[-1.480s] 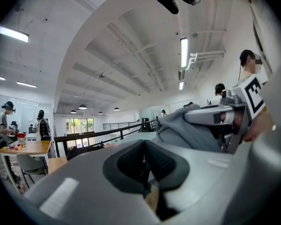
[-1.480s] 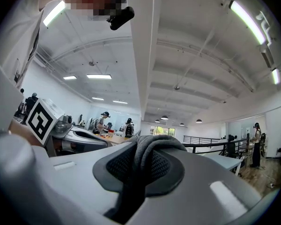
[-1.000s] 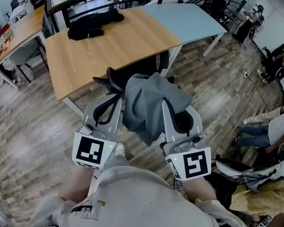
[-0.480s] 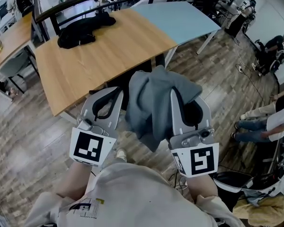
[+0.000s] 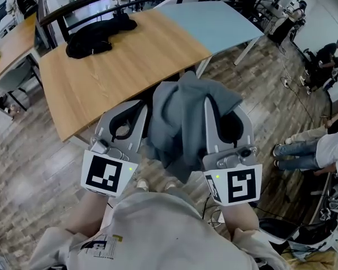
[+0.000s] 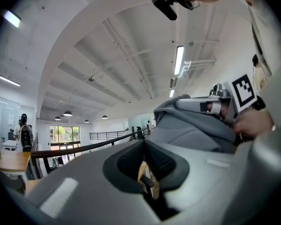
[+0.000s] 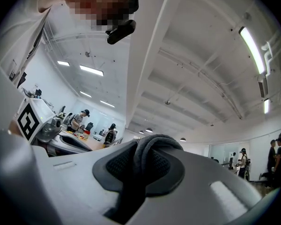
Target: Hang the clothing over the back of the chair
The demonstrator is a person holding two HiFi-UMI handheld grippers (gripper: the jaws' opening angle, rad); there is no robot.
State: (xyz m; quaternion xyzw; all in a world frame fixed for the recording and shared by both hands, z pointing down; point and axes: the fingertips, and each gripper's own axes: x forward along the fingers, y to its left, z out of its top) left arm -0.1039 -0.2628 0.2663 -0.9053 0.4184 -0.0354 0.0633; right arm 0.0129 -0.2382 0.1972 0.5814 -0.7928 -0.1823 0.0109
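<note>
A grey garment [image 5: 177, 122] hangs bunched between my two grippers, just in front of the wooden table's near edge. My right gripper [image 5: 224, 110] is shut on it. In the right gripper view a thick fold of the cloth [image 7: 155, 143] bulges out over the closed pads of the right gripper [image 7: 141, 159]. My left gripper [image 5: 129, 107] sits beside the garment's left side. In the left gripper view the left gripper [image 6: 143, 146] has its pads together with nothing seen between them, and the garment [image 6: 192, 130] lies to its right. I cannot make out the chair under the garment and grippers.
A wooden table [image 5: 118, 55] stands straight ahead with a black garment [image 5: 96, 32] at its far left. A pale blue table [image 5: 219, 21] joins it on the right, with a dark railing [image 5: 101, 4] behind. A person [image 5: 327, 145] stands at the right on the plank floor.
Both grippers have carried the grey garment forward and slightly up, closer to the table's edge. The black chair seen below the garment a second ago is now covered.
</note>
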